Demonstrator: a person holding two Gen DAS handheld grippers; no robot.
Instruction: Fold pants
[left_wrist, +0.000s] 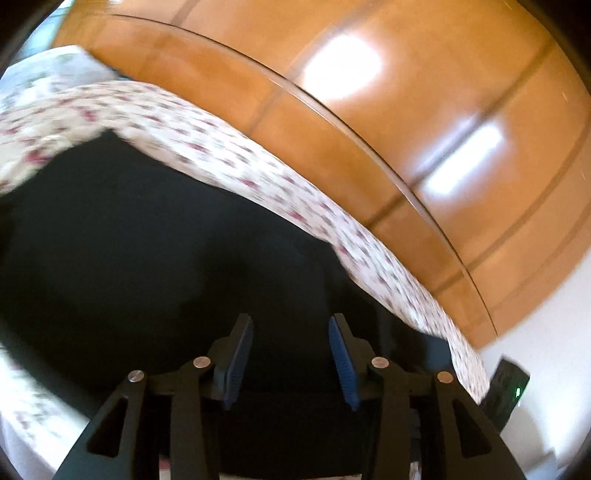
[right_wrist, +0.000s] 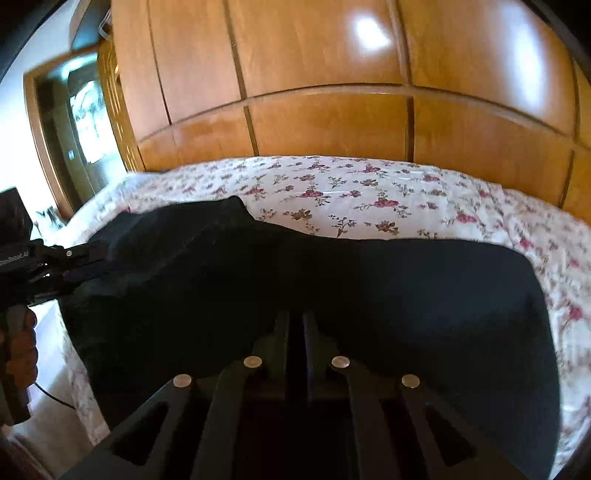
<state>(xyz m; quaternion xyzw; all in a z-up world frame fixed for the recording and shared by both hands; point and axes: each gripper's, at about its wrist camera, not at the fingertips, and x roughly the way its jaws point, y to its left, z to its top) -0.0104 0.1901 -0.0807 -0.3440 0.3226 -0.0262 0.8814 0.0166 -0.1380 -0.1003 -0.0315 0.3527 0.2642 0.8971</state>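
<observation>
Right gripper (right_wrist: 295, 325), nearest in the right wrist view: jaws pressed together at 6 o'clock, tips sunk into the black pants (right_wrist: 332, 288). Whether cloth is actually pinched can't be told: black on black. Likely it pins or carries the near edge so the fold stays aligned.

Left gripper (left_wrist: 291, 354) in its own view: blue pads (left_wrist: 236, 354) stand moderately apart, nothing between them, dark fabric just below and ahead. Same gripper shows in the right wrist view at 9 o'clock (right_wrist: 79, 258), tips at the pants' left end, a hand (right_wrist: 22, 350) on its grip below. Judgement: it has let go of that end, or is set to take it.

Pants lie spread across the bed (right_wrist: 351, 192), running 9 to 3 o'clock, left end bunched and slightly raised, right end flat with a rounded edge. The floral sheet gives a wide flat surface for folding.

Farthest, 12 o'clock: wooden wardrobe (right_wrist: 314, 74), glossy panels. At 10 o'clock, a doorway (right_wrist: 74, 122).

Fold looks partway; left end still needs flattening.
</observation>
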